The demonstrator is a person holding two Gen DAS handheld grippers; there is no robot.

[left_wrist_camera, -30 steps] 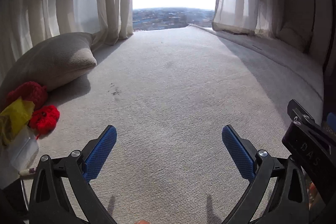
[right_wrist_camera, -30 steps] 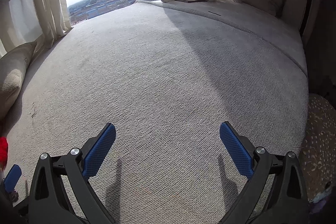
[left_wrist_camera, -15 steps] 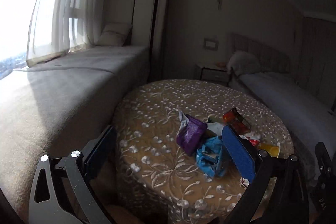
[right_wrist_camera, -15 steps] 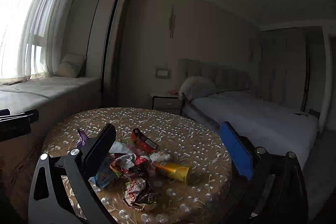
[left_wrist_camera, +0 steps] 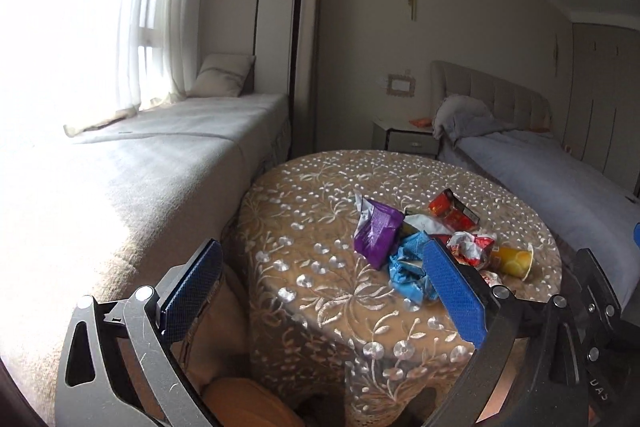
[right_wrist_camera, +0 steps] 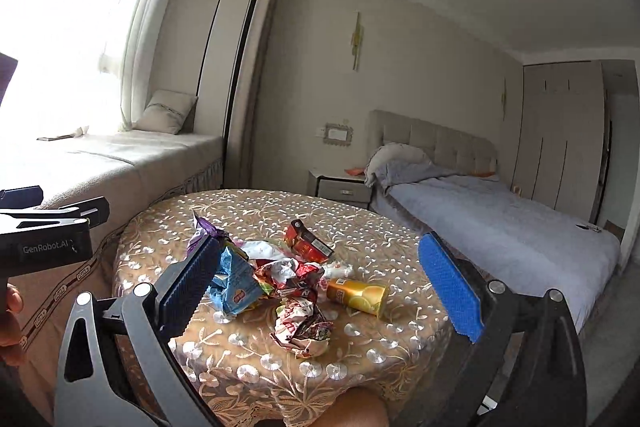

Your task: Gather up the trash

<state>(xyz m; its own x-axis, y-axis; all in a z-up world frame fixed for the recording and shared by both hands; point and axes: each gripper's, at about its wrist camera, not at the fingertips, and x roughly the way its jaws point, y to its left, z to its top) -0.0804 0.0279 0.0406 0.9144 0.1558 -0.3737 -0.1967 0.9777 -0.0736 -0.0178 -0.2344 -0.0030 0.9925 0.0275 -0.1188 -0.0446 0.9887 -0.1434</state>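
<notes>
A pile of trash lies on a round table with a gold embroidered cloth. It holds a purple wrapper, a blue wrapper, a red box, crumpled red-white wrappers and a yellow can on its side. My left gripper is open and empty, short of the pile. My right gripper is open and empty, held above the pile's near side.
A long window seat with a cushion runs along the left under bright curtains. A bed and a nightstand stand behind the table. The left gripper's body shows at the left edge.
Both grippers have swung away from the window seat to face the table with the trash. Since half a second ago they have held nearly still, both open.
</notes>
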